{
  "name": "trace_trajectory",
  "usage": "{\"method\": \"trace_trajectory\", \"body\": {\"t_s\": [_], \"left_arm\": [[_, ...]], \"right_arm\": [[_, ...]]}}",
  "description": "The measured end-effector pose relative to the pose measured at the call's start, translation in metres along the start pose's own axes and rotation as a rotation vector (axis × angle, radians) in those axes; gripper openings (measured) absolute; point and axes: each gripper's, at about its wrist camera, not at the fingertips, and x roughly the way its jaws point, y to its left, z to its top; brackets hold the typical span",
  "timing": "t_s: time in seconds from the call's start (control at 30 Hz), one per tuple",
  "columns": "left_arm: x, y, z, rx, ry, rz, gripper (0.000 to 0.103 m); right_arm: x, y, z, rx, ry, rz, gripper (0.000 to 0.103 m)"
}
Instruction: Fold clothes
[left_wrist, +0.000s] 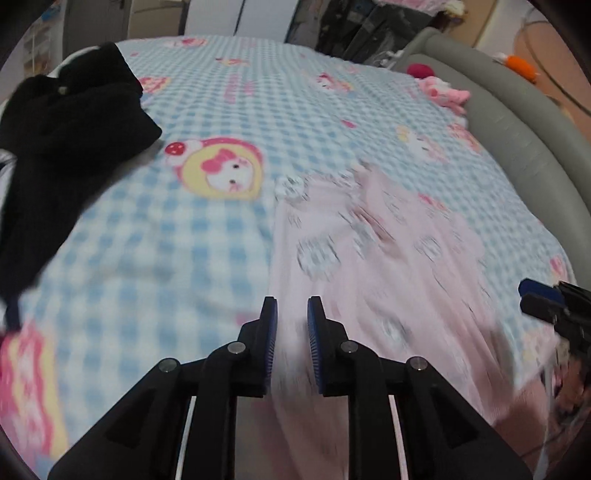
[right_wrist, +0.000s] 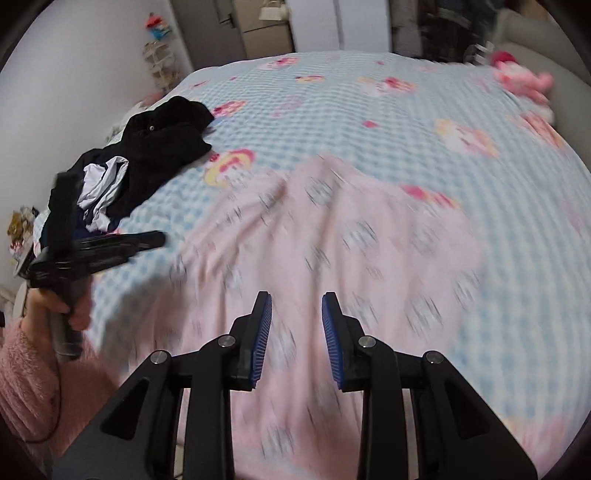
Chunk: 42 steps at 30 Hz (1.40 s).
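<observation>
Pink printed garment (right_wrist: 332, 258): spread on the bed (right_wrist: 369, 110), long axis running from the near edge away toward the far side, near hem draping over the edge. Right hand-held gripper (right_wrist: 296, 332): over its middle, jaws parted, holding nothing. Left hand-held gripper (left_wrist: 291, 332): at its left border, jaws narrowly parted, empty, likely nearer that side edge. Black clothes pile (left_wrist: 66, 122): far left, apart.
</observation>
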Motion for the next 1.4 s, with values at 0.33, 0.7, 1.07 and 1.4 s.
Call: {"method": "trace_trajectory", "body": {"t_s": [0.33,0.7,1.07,1.4], "left_arm": [[0.079,0.007,0.046,-0.027,0.041,-0.079,0.003],[0.011,0.072,0.05,-0.136,-0.083,0.184,0.002],[0.021,0.124,0.042,-0.295,-0.022,-0.003,0.042],[0.045,0.112,0.043,-0.223,0.031,-0.093,0.017]], "right_arm": [[0.124,-0.012,0.055,0.055,0.126,-0.003,0.028],[0.138,-0.045,0.053,0.071,0.14,-0.269,0.029],[0.106,-0.009,0.093,0.004,-0.005,-0.11,0.036],[0.2,-0.014,0.103,-0.028,0.21,-0.162,0.012]]}}
